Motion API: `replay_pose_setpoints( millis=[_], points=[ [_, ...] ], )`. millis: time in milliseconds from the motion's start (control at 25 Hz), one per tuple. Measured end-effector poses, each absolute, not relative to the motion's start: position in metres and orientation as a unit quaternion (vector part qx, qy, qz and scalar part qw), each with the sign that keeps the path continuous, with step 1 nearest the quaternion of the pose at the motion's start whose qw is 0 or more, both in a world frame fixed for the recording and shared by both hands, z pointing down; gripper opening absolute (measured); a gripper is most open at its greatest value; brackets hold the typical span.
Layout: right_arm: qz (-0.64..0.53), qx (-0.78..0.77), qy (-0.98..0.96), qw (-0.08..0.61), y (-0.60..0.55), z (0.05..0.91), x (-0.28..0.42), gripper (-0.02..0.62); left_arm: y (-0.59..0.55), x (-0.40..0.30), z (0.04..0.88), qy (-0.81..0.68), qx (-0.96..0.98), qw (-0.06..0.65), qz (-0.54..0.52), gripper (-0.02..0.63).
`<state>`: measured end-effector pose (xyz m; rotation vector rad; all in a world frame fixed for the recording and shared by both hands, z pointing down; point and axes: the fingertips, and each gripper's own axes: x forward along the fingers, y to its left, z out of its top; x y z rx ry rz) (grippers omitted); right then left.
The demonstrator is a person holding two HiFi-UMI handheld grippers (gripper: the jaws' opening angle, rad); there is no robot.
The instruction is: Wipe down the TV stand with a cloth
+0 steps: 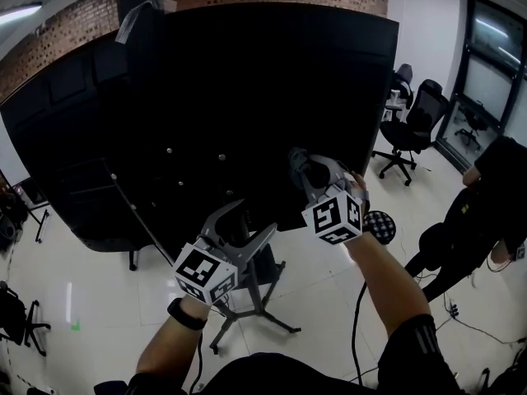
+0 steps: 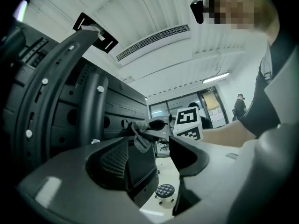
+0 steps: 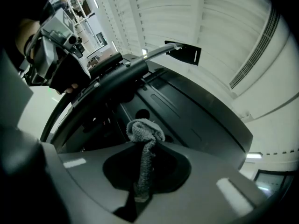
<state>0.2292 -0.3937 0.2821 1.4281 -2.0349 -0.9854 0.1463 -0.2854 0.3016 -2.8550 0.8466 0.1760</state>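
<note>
The grey cloth (image 3: pixel 145 139) is hanging pinched in the right gripper (image 3: pixel 145 158), whose jaws are closing tight on its lower strip while the bunched top is sticking out past the tips. In the head view the cloth (image 1: pixel 298 164) is sitting at the lower part of the dark back panel of the TV (image 1: pixel 247 97), right of the middle; whether it is actually touching the panel cannot be told. The right gripper (image 1: pixel 306 171) is pointing up and away from the person, towards that panel.

Below and to the left, the left gripper (image 1: pixel 247 225) is hovering in front of the TV stand (image 1: pixel 247 303), near its upright column and above its splayed grey legs. Its jaws are standing wide apart with nothing between them; through the gap, the left gripper view is showing the TV's lower corner, pale floor and a round stool (image 2: pixel 164 190). That same view is catching the right gripper (image 2: pixel 161 124) with the cloth (image 2: pixel 141 136) drooping from it beside the panel.

Further out, the stool (image 1: pixel 379 225) is standing on the white tiled floor (image 1: pixel 99 270) just right of the right arm. Black office chairs (image 1: pixel 416 126) are standing beyond the TV's right edge, and a person in dark clothes (image 1: pixel 478 212) is crouching at the far right. A brick wall (image 1: pixel 66 23) is running behind the TV.
</note>
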Motion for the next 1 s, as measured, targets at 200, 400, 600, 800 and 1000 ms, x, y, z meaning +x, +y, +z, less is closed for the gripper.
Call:
replay_pose_setpoints(
  millis=[200,400,600,800,1000],
  points=[
    [-0.346,0.548,-0.724,0.235,-0.396,0.282,0.263,0.02,-0.282,0.165,0.3,0.267,-0.959,0.08,0.058,0.296],
    [-0.331,0.571,-0.712,0.24,-0.396,0.281,0.286,0.02,-0.279,0.171,0.3,0.259,-0.961,0.082,0.057,0.296],
    [-0.337,0.557,-0.732,0.202,-0.375,0.264,0.264,0.02,-0.275,0.161,0.3,0.259,-0.961,0.082,0.059,0.296],
    [-0.378,0.511,-0.756,0.16,-0.35,0.235,0.193,0.02,-0.276,0.125,0.298,0.274,-0.956,0.084,0.063,0.296],
    [-0.409,0.47,-0.77,0.14,-0.324,0.213,0.108,0.02,-0.272,0.06,0.292,0.307,-0.944,0.093,0.071,0.296]
  ],
)
